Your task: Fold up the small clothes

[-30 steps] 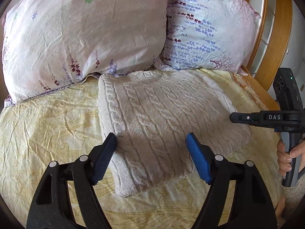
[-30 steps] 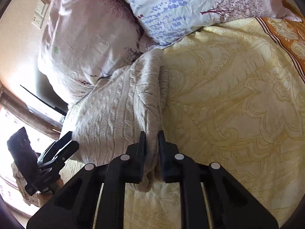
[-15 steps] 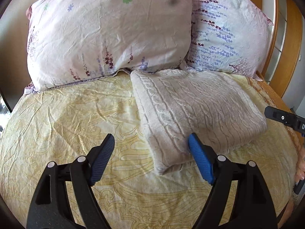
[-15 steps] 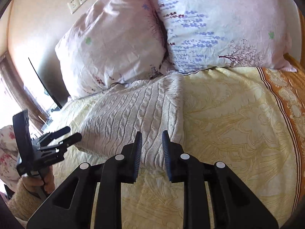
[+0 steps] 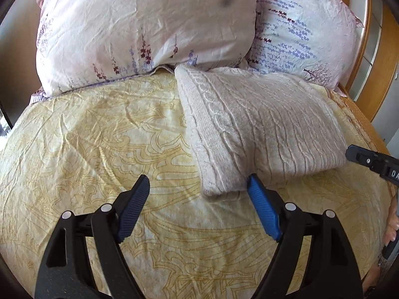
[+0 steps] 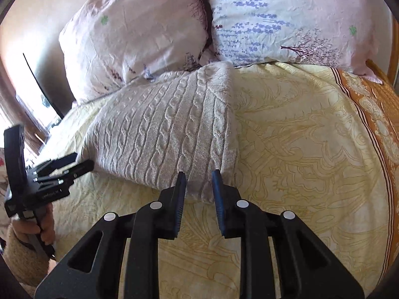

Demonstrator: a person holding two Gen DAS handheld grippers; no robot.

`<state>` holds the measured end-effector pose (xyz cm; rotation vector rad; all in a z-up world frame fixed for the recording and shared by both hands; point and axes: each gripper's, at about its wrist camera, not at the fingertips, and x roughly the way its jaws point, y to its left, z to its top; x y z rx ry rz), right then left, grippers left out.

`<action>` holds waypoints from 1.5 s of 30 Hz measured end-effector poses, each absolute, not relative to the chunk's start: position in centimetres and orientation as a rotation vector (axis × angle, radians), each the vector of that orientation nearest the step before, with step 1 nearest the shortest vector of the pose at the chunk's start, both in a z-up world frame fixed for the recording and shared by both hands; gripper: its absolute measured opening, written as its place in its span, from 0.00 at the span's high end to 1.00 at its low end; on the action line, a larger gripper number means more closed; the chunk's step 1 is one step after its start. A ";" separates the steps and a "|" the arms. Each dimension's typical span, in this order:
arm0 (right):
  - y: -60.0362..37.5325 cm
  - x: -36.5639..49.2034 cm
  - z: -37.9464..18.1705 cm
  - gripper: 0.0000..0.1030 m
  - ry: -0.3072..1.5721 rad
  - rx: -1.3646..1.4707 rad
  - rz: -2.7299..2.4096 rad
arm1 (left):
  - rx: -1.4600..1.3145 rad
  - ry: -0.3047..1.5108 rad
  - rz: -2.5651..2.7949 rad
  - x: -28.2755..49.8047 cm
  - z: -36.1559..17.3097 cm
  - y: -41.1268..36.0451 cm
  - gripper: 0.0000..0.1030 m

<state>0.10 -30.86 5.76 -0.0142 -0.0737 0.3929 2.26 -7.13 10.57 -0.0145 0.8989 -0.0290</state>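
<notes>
A: Where is the folded cable-knit sweater [image 5: 259, 129]?

B: Flat on the yellow patterned bedspread [image 5: 99, 149], its far edge tucked against the two floral pillows [image 5: 147, 25], so that edge is hidden.

A: And the left gripper [image 5: 198, 204]?

B: Just short of the sweater's near corner, above the bedspread. Its jaws are spread wide, holding nothing; whether the blue right pad [image 5: 261, 206] touches the knit, I cannot tell.

A: The right gripper [image 6: 199, 199]?

B: Also at the sweater's near edge, at the other corner. Its jaws stand a narrow gap apart, with no cloth between them. From the left wrist view only its tip shows, cut off at the frame edge beside the sweater.

A: Anything else cut off?

B: The wooden bed frame [image 5: 389, 57], beyond the sweater, runs out of frame.
</notes>
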 end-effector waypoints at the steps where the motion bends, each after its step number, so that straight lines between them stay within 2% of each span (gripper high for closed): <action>1: -31.4 -0.2 5.8 0.49 -0.095 0.005 0.375 | 0.005 0.880 -0.012 1.7 10.9 -7.3 0.11; 2: -31.7 -0.6 5.6 0.36 -0.117 0.012 0.351 | 0.018 0.863 0.003 1.2 11.2 -7.5 0.09; 4: -31.9 -0.8 5.5 0.36 -0.130 0.005 0.320 | 0.030 0.844 0.018 0.7 11.7 -7.8 0.06; 6: -31.6 -0.7 5.1 0.28 -0.120 0.002 0.306 | 0.036 0.875 0.033 0.8 11.5 -8.0 0.05; 7: -31.3 -0.7 4.9 0.14 -0.118 -0.003 0.300 | 0.043 0.900 0.044 0.9 11.3 -8.2 0.05; 8: -30.9 -0.8 4.7 0.08 -0.120 -0.014 0.290 | 0.054 0.925 0.058 1.2 11.0 -8.4 0.05; 22: -26.0 1.5 3.3 0.04 -0.039 -0.175 0.122 | 0.052 1.042 0.075 2.8 8.5 -8.8 0.02; 26: -26.0 2.7 3.4 0.02 0.023 -0.153 0.100 | 0.019 1.050 0.053 2.9 8.2 -8.2 0.02; 45: -25.6 2.4 3.0 0.01 0.037 -0.047 0.020 | 0.019 1.049 0.051 2.8 8.2 -8.4 0.02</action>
